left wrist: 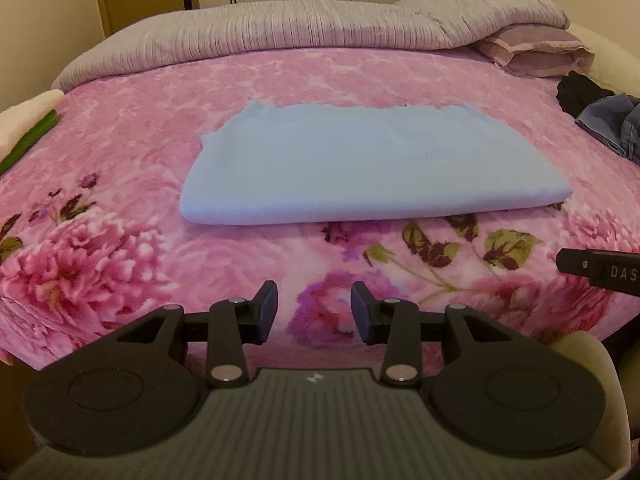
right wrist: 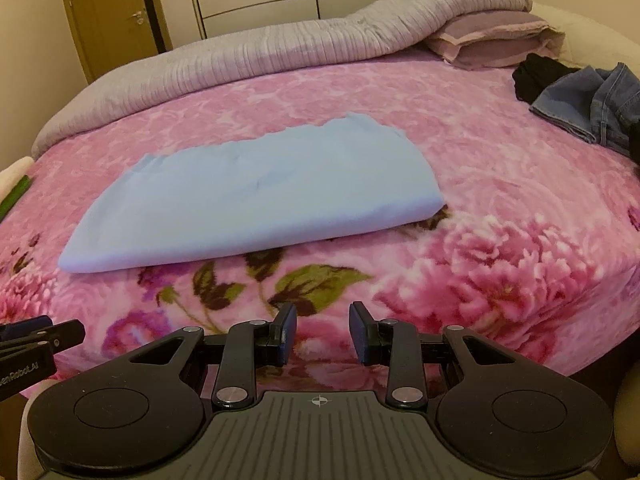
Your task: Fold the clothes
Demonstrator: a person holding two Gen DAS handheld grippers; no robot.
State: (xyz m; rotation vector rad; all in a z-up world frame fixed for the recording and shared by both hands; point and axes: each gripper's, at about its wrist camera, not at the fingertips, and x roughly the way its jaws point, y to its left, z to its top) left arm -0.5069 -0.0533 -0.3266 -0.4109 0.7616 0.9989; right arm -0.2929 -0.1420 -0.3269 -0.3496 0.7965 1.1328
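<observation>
A light blue garment (left wrist: 360,164) lies folded into a flat rectangle in the middle of the pink floral bed (left wrist: 120,128); it also shows in the right wrist view (right wrist: 256,196). My left gripper (left wrist: 314,312) is open and empty, over the bed's near edge, short of the garment's folded front edge. My right gripper (right wrist: 323,334) is open and empty, also near the front edge, to the right of the left one. The right gripper's side shows at the left view's right edge (left wrist: 600,272); the left gripper shows at the right view's left edge (right wrist: 36,340).
A pile of blue jeans (right wrist: 592,104) and a black garment (right wrist: 536,76) lies at the bed's right. A grey quilt (left wrist: 280,36) and a purple pillow (left wrist: 536,48) lie along the far side. White and green cloth (left wrist: 28,128) sits at the left edge. Wardrobe doors stand behind.
</observation>
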